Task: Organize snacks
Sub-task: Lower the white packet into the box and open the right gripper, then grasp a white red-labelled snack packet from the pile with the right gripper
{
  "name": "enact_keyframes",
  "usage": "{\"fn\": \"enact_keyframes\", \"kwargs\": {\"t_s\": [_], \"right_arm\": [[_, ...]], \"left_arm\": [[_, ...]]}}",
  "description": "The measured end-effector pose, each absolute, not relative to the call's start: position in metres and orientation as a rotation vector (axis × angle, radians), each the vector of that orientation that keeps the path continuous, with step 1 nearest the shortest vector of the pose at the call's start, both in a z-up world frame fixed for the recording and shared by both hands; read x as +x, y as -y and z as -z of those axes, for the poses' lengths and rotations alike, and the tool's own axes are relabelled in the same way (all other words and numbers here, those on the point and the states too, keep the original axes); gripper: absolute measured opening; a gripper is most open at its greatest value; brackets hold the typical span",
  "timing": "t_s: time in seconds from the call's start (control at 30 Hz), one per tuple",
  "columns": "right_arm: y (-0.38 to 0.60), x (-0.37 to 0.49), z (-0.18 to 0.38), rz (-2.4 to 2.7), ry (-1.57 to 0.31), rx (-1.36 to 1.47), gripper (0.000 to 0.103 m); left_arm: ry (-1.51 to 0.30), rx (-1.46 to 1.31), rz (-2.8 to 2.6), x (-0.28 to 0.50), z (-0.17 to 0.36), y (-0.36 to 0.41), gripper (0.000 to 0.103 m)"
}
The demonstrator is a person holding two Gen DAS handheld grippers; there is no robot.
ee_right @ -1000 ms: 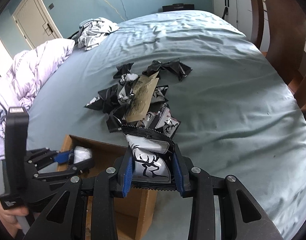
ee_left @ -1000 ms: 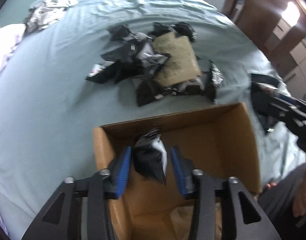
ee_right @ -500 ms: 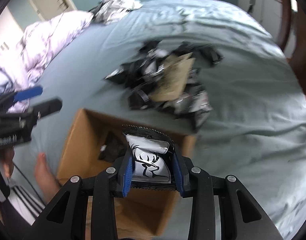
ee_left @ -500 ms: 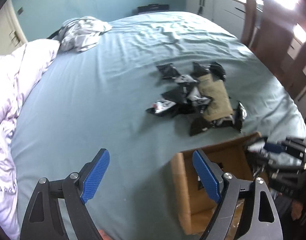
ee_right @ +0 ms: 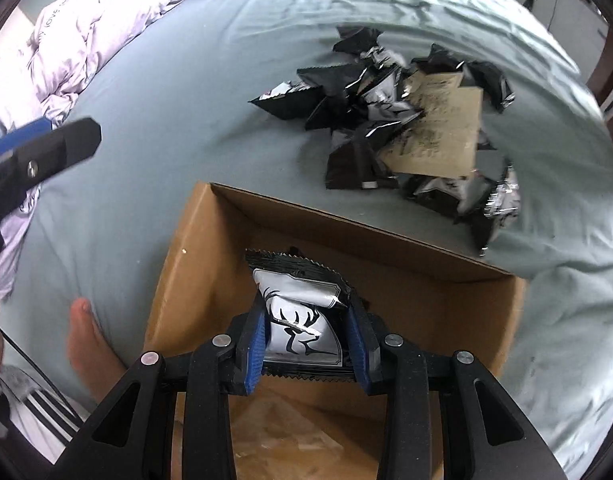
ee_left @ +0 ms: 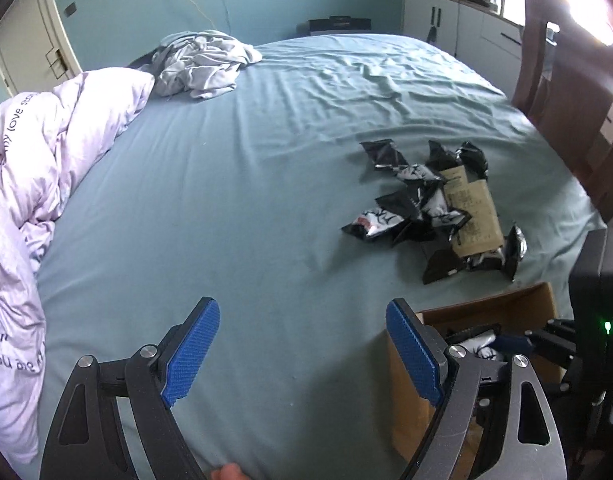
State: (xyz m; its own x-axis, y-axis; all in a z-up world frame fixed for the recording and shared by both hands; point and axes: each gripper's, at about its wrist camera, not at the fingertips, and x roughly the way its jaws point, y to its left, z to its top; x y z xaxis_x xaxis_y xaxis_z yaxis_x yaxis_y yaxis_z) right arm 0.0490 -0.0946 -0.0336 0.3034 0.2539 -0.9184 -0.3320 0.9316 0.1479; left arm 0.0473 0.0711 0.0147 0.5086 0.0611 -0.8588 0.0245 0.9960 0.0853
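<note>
My right gripper (ee_right: 306, 344) is shut on a black-and-white snack packet with a deer print (ee_right: 300, 320), held over the open cardboard box (ee_right: 186, 264). In the left wrist view the same box (ee_left: 486, 312) shows at lower right, with the right gripper (ee_left: 502, 344) and its packet (ee_left: 476, 344) inside it. My left gripper (ee_left: 302, 352) hangs open and empty over bare sheet, left of the box. A pile of black snack packets (ee_left: 422, 208) with a tan pouch (ee_left: 472, 216) lies on the bed beyond the box; the right wrist view shows that pile (ee_right: 390, 120) too.
A teal bed sheet (ee_left: 246, 200) covers the bed. A lilac duvet (ee_left: 38, 168) is bunched at the left and crumpled clothes (ee_left: 202, 64) lie at the far end. A wooden chair (ee_left: 562, 92) stands at the right. A bare foot (ee_right: 86, 344) rests left of the box.
My left gripper let go of its packet in the box, opened wide, and rose away to the left. My right gripper carried the deer packet from beside the box to over its inside.
</note>
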Motion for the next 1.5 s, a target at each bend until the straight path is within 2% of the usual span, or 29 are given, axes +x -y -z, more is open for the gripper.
{"fn": "enact_keyframes", "kwargs": {"t_s": [0.13, 0.27, 0.3, 0.53, 0.67, 0.87, 1.03, 1.23, 1.4, 1.5], "right_arm": [[0.091, 0.056, 0.048, -0.399, -1.231, 0.015, 0.038], [0.106, 0.052, 0.041, -0.408, -1.209, 0.095, 0.063], [0.113, 0.048, 0.038, -0.409, -1.199, 0.115, 0.066], [0.159, 0.014, 0.000, -0.385, -1.118, 0.089, 0.067], [0.179, -0.011, -0.025, -0.309, -1.015, -0.100, 0.067], [0.209, -0.018, -0.027, -0.134, -0.923, -0.204, 0.067], [0.245, -0.001, -0.016, -0.086, -0.948, 0.056, 0.067], [0.269, 0.031, -0.002, -0.066, -0.974, 0.195, 0.067], [0.300, 0.054, 0.012, -0.131, -1.021, 0.438, 0.067], [0.310, 0.071, 0.020, -0.107, -1.039, 0.470, 0.075]], "left_arm": [[-1.044, 0.063, -0.015, 0.045, -0.014, -0.073, 0.087], [-1.044, 0.061, -0.026, 0.041, -0.014, -0.074, 0.087], [-1.047, 0.063, -0.029, 0.040, -0.013, -0.074, 0.087], [-1.055, 0.063, 0.001, 0.033, -0.012, -0.063, 0.087], [-1.047, 0.086, 0.039, 0.027, -0.016, -0.048, 0.087], [-1.044, 0.113, 0.095, 0.022, -0.016, -0.024, 0.087], [-1.030, 0.155, 0.098, 0.021, -0.017, -0.011, 0.087], [-1.044, 0.144, 0.111, 0.025, -0.015, -0.005, 0.087], [-1.054, 0.120, 0.113, 0.030, -0.013, -0.006, 0.087], [-1.063, 0.109, 0.114, 0.034, -0.010, -0.006, 0.087]]}}
